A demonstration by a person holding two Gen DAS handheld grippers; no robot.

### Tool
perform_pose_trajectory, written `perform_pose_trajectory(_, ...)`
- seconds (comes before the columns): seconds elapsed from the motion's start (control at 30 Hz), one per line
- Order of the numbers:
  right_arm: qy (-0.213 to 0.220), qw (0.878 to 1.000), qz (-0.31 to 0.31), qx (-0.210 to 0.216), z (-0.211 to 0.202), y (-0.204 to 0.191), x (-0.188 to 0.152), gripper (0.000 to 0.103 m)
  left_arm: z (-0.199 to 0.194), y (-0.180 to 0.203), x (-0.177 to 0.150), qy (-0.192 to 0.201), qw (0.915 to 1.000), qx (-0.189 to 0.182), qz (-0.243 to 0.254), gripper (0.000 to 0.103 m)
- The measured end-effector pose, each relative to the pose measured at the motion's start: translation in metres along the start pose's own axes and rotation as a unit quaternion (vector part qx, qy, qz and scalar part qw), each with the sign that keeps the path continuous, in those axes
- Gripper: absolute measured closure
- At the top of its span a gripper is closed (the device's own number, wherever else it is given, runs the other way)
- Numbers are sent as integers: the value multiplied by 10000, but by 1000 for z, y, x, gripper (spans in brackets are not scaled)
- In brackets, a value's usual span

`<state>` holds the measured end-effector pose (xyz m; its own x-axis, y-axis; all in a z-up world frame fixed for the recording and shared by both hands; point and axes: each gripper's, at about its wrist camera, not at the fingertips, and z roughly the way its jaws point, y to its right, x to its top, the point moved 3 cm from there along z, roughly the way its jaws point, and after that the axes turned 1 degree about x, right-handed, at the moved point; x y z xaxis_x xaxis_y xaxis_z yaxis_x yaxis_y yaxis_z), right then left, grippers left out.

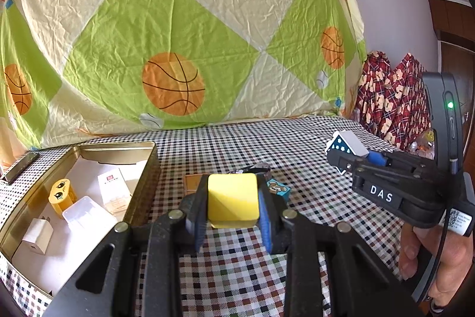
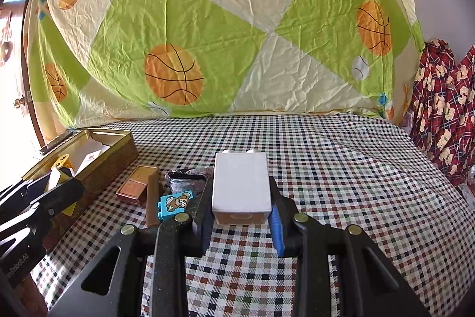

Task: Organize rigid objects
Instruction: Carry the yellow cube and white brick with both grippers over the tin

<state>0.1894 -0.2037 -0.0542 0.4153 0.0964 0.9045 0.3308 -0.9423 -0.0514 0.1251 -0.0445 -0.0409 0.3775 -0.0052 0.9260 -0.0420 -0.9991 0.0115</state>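
Gold metal makes the open tin box [image 1: 139, 168] at the left edge of the counter [image 1: 297, 144], which wears a checked cloth. Inside the tin box lie a small yellow block with a face [image 1: 61, 192], a white plug [image 1: 37, 235], a clear little case [image 1: 86, 216] and a white card [image 1: 114, 183]. Just right of the tin box the left gripper [image 1: 233, 205] pinches a plain yellow block [image 1: 231, 199] between its blue pads and holds it above the cloth. Behind that block lie a flat brown box [image 2: 138, 181], a brown stick [image 2: 153, 199] beside it, a blue block with a bear on it [image 2: 175, 202] and a dark crinkly wrapper [image 2: 185, 180], all close together near the middle of the counter. Further right the right gripper [image 2: 242, 210] pinches a white block [image 2: 242, 183] with two studs on its far end, and holds it over the cloth too. From the left camera this block shows a dark side with white dots. A hand [image 1: 427, 257] grips the handle of the right gripper at the right side. A green and cream sheet with basketballs [image 2: 207, 34] hangs behind the counter, and a red bear cloth [image 2: 445, 109] sits past the right edge.
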Motion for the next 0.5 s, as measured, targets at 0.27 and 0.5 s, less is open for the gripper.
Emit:
perform_pose_trajectory(0.27, 199, 9998, -61, 33, -7, -11, 0, 69, -6, -6, 0, 127, 9999, 80, -20, 75)
perform_pose_trajectory(0.5, 278, 9995, -140, 71, -10, -22, 0, 69, -11, -11, 0, 199, 9997, 137, -51, 75)
